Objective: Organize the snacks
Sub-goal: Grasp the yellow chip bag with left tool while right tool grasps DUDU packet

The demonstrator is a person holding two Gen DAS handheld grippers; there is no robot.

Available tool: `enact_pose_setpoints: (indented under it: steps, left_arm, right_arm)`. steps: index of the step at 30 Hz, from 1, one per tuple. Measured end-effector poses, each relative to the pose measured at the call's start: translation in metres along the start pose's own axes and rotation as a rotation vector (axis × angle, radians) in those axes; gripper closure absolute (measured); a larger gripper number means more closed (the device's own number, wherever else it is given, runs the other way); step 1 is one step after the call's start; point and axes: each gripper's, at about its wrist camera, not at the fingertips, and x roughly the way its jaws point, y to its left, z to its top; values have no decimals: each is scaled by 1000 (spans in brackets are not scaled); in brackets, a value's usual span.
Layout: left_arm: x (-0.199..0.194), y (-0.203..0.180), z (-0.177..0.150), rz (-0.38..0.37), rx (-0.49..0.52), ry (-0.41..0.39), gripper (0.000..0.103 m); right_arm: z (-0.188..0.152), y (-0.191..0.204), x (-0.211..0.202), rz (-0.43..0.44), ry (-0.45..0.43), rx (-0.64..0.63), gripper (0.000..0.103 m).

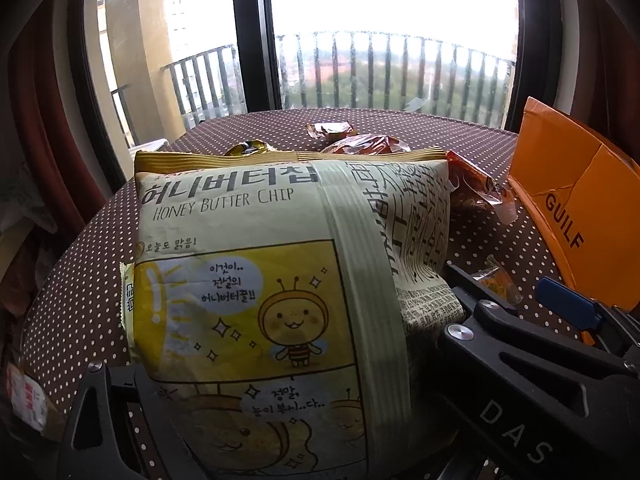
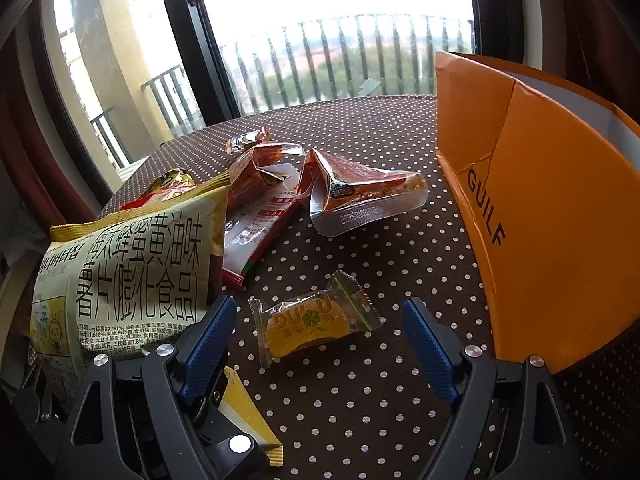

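Snacks lie scattered on the dotted counter (image 2: 360,400) by my window. My left tool (image 1: 280,380) sits spread around the Honey Butter Chip bag (image 1: 260,280), which fills the gap between its arms; I cannot tell whether the pads press it. My right tool (image 2: 318,344) stands open, blue pads (image 2: 208,344) either side of a small yellow wrapped cake (image 2: 312,322), not touching it. Orange-red packets (image 2: 352,188) lie farther off, and the orange GUILF box (image 2: 552,216) stands to the right.

Dotted brown table (image 2: 360,400): chip bag (image 1: 256,264), snack packets (image 2: 360,188), orange box (image 2: 560,220).
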Motion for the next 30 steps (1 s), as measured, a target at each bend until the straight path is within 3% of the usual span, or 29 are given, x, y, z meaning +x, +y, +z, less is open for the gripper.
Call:
enact_pose_setpoints:
  steps: [15,30]
  left_arm:
    - [-5,-2,-5,-5,13,-4,17]
    - [-27,-6,-2,-45,24,-53,23]
  right_arm:
    - [0,2,9,35,45,-17,50]
    - [2,-9,-15,36,4,-8,52]
